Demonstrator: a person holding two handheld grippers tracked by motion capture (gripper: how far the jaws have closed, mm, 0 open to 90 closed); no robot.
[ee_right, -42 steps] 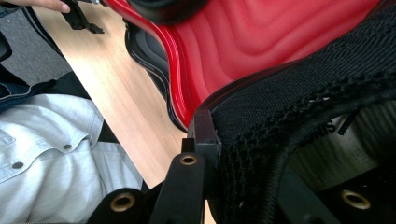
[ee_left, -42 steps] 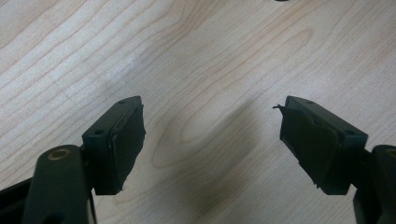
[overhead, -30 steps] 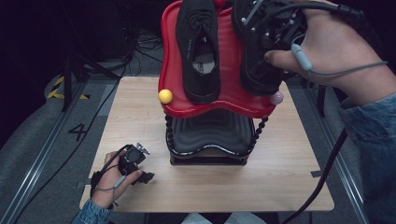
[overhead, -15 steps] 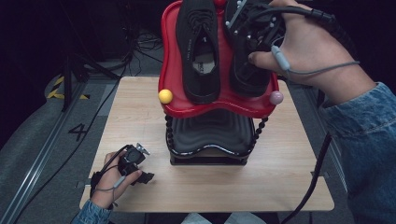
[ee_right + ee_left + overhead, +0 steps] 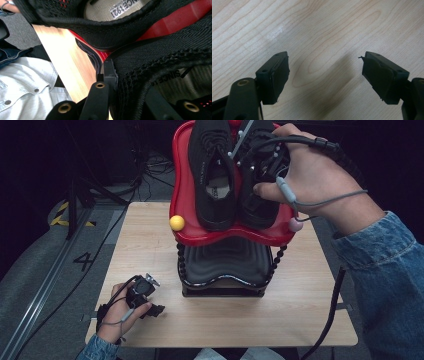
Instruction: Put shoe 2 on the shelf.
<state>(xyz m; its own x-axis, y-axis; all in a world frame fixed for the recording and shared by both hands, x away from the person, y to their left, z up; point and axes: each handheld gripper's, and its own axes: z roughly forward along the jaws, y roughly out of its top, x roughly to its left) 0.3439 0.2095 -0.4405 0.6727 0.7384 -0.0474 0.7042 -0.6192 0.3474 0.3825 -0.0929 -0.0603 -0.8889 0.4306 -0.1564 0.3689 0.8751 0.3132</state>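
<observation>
Two black knit trainers sit side by side on a glossy red wavy-edged plastic tray (image 5: 186, 215), the top tier of a beaded shoe rack standing on the pale wooden bench (image 5: 150, 245). High view: the right tongs (image 5: 257, 157) are clamped on the collar of the right-hand black trainer (image 5: 260, 205), which rests at the tray's right side just beside the left-hand black trainer (image 5: 212, 180). The left tongs (image 5: 150, 309) lie low over the bench's near left corner, well apart from the rack. A painted numeral "4" (image 5: 84, 261) is legible on the grey floor. Left gripper view: the left tongs (image 5: 324, 75) stand wide open above bare wood grain, holding nothing.

Right gripper view: one jaw presses the outside of the right-hand trainer's (image 5: 160, 67) knit wall, the other lies inside. Judged risks: the soft collar may slip from so narrow a pinch, or the shoe may drag its neighbour (image 5: 100, 30) off the tray's edge. Insole print reads "SINCE" on the held shoe and "SINCE 1921" on the other.
</observation>
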